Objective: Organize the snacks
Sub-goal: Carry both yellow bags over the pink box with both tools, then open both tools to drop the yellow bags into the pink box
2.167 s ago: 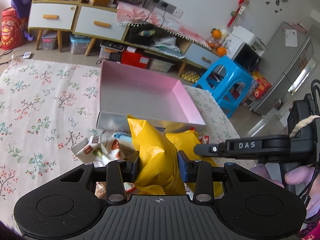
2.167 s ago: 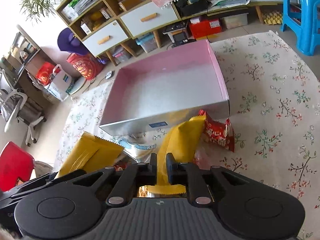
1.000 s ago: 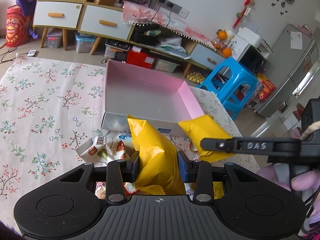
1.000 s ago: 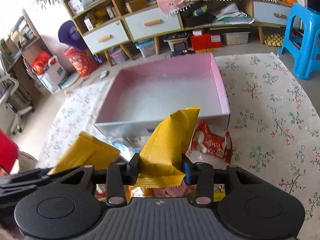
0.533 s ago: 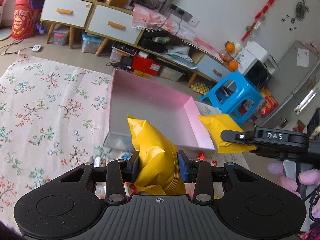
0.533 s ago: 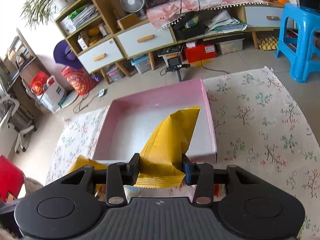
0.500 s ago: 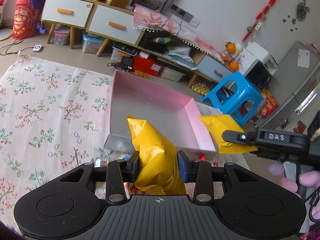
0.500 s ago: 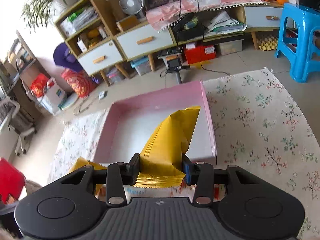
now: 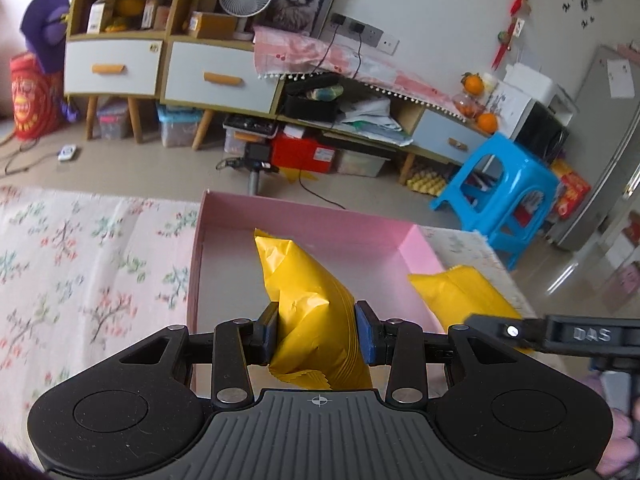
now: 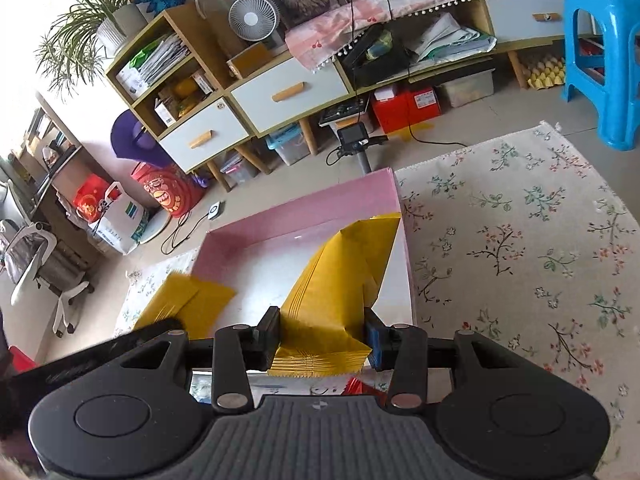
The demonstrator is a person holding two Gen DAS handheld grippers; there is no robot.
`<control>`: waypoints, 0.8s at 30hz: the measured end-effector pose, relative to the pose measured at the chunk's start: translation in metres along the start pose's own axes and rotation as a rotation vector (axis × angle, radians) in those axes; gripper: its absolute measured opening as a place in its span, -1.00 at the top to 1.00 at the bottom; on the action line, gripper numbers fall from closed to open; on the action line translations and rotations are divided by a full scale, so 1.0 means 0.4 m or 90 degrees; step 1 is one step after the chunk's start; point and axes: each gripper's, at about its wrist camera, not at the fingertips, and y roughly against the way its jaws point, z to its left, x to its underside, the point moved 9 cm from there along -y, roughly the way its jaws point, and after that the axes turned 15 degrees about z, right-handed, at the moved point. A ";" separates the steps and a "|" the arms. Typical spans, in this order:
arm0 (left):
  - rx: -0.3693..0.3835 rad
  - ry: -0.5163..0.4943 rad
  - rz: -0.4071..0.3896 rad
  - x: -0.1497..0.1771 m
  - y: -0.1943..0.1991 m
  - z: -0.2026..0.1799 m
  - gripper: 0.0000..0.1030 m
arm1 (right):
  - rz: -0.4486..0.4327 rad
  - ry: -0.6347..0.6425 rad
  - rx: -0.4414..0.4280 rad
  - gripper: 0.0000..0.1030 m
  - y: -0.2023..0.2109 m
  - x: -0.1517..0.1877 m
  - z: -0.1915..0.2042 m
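My left gripper [image 9: 316, 332] is shut on a puffy yellow snack bag [image 9: 308, 300], held above the near left part of the pink box [image 9: 320, 216]. My right gripper [image 10: 322, 340] is shut on a second yellow snack bag [image 10: 344, 276], held over the box's [image 10: 304, 208] right side. In the left wrist view that second bag [image 9: 456, 292] hangs at the right beyond the box's right wall, with the right gripper's finger below it. In the right wrist view the left-held bag [image 10: 188, 300] shows at the lower left. The box floor looks bare.
The box lies on a floral rug [image 10: 520, 248]. A red snack packet [image 10: 360, 386] peeks out under my right gripper. A blue stool [image 9: 492, 192] stands to the right, and a low cabinet with drawers [image 9: 208, 76] runs along the wall behind.
Both grippers have carried their yellow bags forward, from in front of the box's near wall to above the box. The loose snacks on the rug have slipped out of sight below.
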 end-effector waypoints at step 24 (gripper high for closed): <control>-0.064 -0.059 -0.012 -0.004 -0.049 -0.031 -0.62 | -0.031 0.028 0.017 -0.41 0.019 -0.014 -0.021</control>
